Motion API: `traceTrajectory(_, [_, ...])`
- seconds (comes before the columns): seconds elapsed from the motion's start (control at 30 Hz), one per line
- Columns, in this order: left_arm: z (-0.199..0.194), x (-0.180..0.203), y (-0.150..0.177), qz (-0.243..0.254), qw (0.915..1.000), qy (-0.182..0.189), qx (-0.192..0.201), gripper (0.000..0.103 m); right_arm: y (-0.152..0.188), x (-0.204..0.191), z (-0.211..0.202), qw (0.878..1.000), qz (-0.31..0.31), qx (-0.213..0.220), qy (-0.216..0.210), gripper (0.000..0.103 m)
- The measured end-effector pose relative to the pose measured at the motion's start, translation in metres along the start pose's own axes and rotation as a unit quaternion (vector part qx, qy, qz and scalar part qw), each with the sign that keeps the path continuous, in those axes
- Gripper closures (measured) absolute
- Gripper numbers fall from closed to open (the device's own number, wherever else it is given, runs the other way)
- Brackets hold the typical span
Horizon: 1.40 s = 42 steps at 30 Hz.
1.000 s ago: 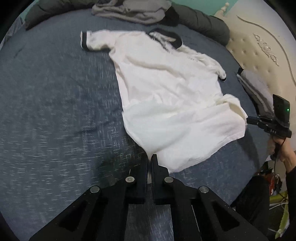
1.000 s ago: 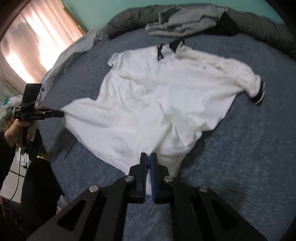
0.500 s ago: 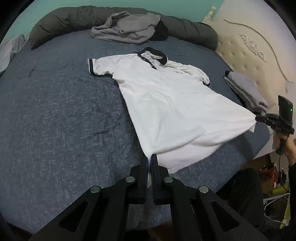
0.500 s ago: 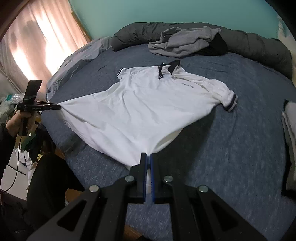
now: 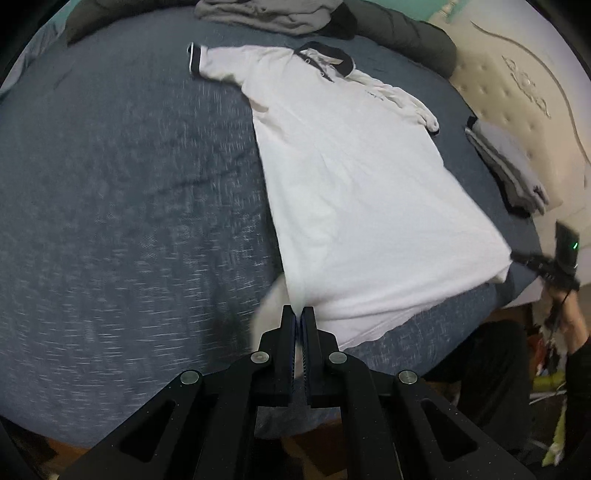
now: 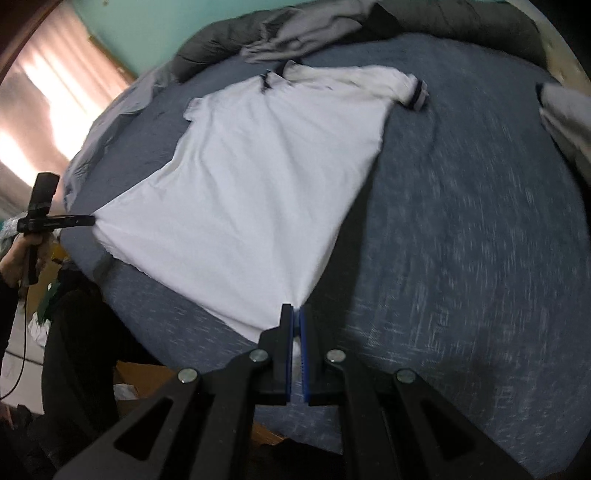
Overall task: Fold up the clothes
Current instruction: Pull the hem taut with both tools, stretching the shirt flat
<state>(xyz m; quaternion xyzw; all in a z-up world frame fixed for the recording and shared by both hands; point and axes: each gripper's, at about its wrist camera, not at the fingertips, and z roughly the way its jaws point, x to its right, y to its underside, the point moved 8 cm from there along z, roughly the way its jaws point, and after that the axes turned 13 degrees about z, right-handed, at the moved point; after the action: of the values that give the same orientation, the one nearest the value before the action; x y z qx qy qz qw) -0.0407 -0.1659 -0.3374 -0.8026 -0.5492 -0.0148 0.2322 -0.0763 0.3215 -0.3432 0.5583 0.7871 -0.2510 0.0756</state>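
Observation:
A white polo shirt with a dark collar and sleeve cuffs lies face up and stretched out on the blue bed; it also shows in the right wrist view. My left gripper is shut on the shirt's left hem corner; it also shows in the right wrist view. My right gripper is shut on the other hem corner; it also shows in the left wrist view. The hem is pulled taut between them near the bed's front edge.
A grey garment and a dark rolled duvet lie at the bed's far side. A stack of folded grey clothes sits at the right by the cream headboard. A curtained window is at the left.
The crumpled shirt was pulled out flat and stretched toward the bed's front edge. Both grippers kept their hold on the hem corners and have lowered closer to the bed.

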Motion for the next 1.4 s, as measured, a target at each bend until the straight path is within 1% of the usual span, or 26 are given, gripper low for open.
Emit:
traceTrajectory(0.17, [0.007,0.001,0.003,0.004,0.9999,-0.007,-0.008,0.098,0.002,0.012,0.006,1.000,0.010,-0.001,0.009,0.100])
traceTrajectory(0.2, [0.006,0.001,0.005,0.005,0.9999,-0.009,-0.009,0.097,0.003,0.014,0.007,1.000,0.014,-0.002,0.009,0.100])
traceTrajectory(0.27, [0.005,0.000,0.008,0.013,0.9998,-0.010,-0.013,0.091,0.004,0.018,0.005,1.000,0.029,0.005,-0.001,0.099])
traceTrajectory(0.33, [0.006,-0.003,0.011,0.018,0.9996,-0.011,-0.017,0.088,0.005,0.019,0.001,0.999,0.042,0.012,-0.013,0.099])
traceTrajectory(0.37, [0.008,-0.003,0.012,0.019,0.9996,-0.009,-0.019,0.087,0.005,0.018,0.000,0.999,0.046,0.011,-0.019,0.094])
traceTrajectory(0.4, [0.010,-0.002,0.013,0.020,0.9995,-0.008,-0.021,0.087,0.005,0.017,0.000,0.999,0.049,0.010,-0.017,0.088])
traceTrajectory(0.43, [0.012,-0.001,0.015,0.022,0.9995,-0.005,-0.023,0.085,0.006,0.016,0.001,0.999,0.051,0.008,-0.015,0.067])
traceTrajectory(0.47, [0.015,-0.001,0.015,0.025,0.9994,-0.004,-0.026,0.084,0.006,0.015,0.002,0.999,0.052,0.004,-0.015,0.054])
traceTrajectory(0.5, [0.017,0.001,0.015,0.029,0.9992,-0.004,-0.028,0.082,0.007,0.012,0.003,0.998,0.052,0.000,-0.017,0.053])
traceTrajectory(0.57, [0.019,0.008,0.016,0.039,0.9987,0.002,-0.031,0.079,0.006,0.008,0.003,0.999,0.047,-0.003,-0.018,0.053])
traceTrajectory(0.67, [0.022,0.018,0.016,0.058,0.9976,0.000,-0.038,0.077,0.006,0.003,0.003,0.999,0.045,-0.004,-0.022,0.053])
traceTrajectory(0.77, [0.029,0.024,0.018,0.072,0.9961,-0.002,-0.050,0.077,0.007,0.001,0.007,0.999,0.045,-0.012,-0.019,0.053])
traceTrajectory(0.93, [0.043,0.024,0.027,0.085,0.9936,-0.012,-0.074,0.077,0.013,0.005,0.017,0.998,0.051,-0.029,-0.012,0.053])
traceTrajectory(1.03, [0.050,0.024,0.032,0.095,0.9919,-0.018,-0.083,0.077,0.017,0.007,0.023,0.998,0.060,-0.034,-0.014,0.053])
traceTrajectory(1.1, [0.052,0.024,0.032,0.102,0.9910,-0.025,-0.083,0.086,0.018,0.006,0.025,0.997,0.061,-0.035,-0.017,0.053])
traceTrajectory(1.13, [0.052,0.023,0.032,0.103,0.9909,-0.026,-0.083,0.098,0.019,0.006,0.026,0.997,0.061,-0.036,-0.019,0.053])
traceTrajectory(1.17, [0.052,0.023,0.030,0.102,0.9912,-0.025,-0.080,0.099,0.018,0.004,0.026,0.997,0.060,-0.036,-0.019,0.053])
traceTrajectory(1.23, [0.048,0.023,0.027,0.100,0.9917,-0.023,-0.077,0.100,0.018,0.001,0.026,0.998,0.054,-0.037,-0.020,0.054])
traceTrajectory(1.33, [0.036,0.026,0.021,0.109,0.9911,-0.027,-0.071,0.100,0.017,-0.005,0.022,0.998,0.038,-0.036,-0.021,0.068])
traceTrajectory(1.37, [0.030,0.027,0.018,0.112,0.9911,-0.027,-0.067,0.100,0.017,-0.007,0.020,0.999,0.032,-0.035,-0.020,0.078])
traceTrajectory(1.4, [0.024,0.027,0.016,0.113,0.9911,-0.029,-0.063,0.100,0.017,-0.008,0.019,0.999,0.027,-0.034,-0.020,0.084])
